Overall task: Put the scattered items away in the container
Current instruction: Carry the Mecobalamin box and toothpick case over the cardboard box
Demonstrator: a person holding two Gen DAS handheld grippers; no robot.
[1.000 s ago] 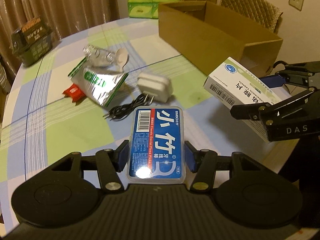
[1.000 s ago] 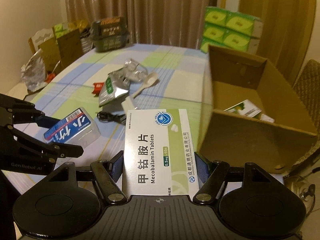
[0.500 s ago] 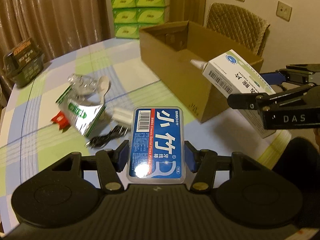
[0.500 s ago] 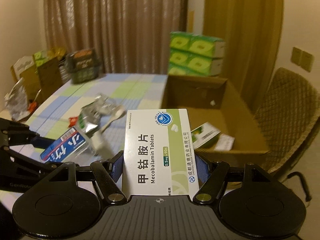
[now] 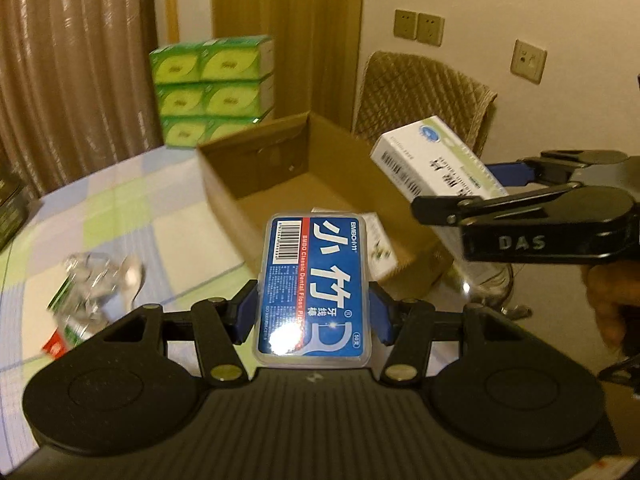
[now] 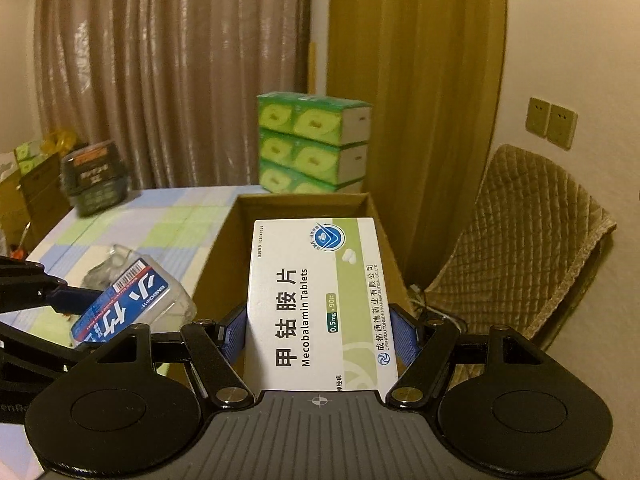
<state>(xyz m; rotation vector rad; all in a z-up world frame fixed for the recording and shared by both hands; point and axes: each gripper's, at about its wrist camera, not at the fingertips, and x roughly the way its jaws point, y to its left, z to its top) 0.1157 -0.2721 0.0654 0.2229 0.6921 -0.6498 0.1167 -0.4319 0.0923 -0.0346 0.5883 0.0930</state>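
Note:
My left gripper (image 5: 313,312) is shut on a blue dental floss pick box (image 5: 314,288) and holds it in the air before the near corner of the open cardboard box (image 5: 240,176). My right gripper (image 6: 320,330) is shut on a white and green Mecobalamin tablet box (image 6: 320,304), held above the cardboard box (image 6: 224,264). The tablet box (image 5: 432,160) and right gripper also show at the right of the left wrist view. The floss box (image 6: 120,304) shows at the left of the right wrist view. A small white and green carton (image 5: 380,252) lies inside the cardboard box.
A foil pouch, clear plastic wrap and a spoon (image 5: 92,284) lie on the checked tablecloth (image 5: 120,216) at left. Green tissue packs (image 5: 212,88) are stacked behind the box. A quilted chair (image 6: 528,248) stands at right. A dark basket (image 6: 94,178) sits at the table's far edge.
Both grippers have risen and moved toward the cardboard box with their items. The box's inside now shows below them; the charger and cable have left view.

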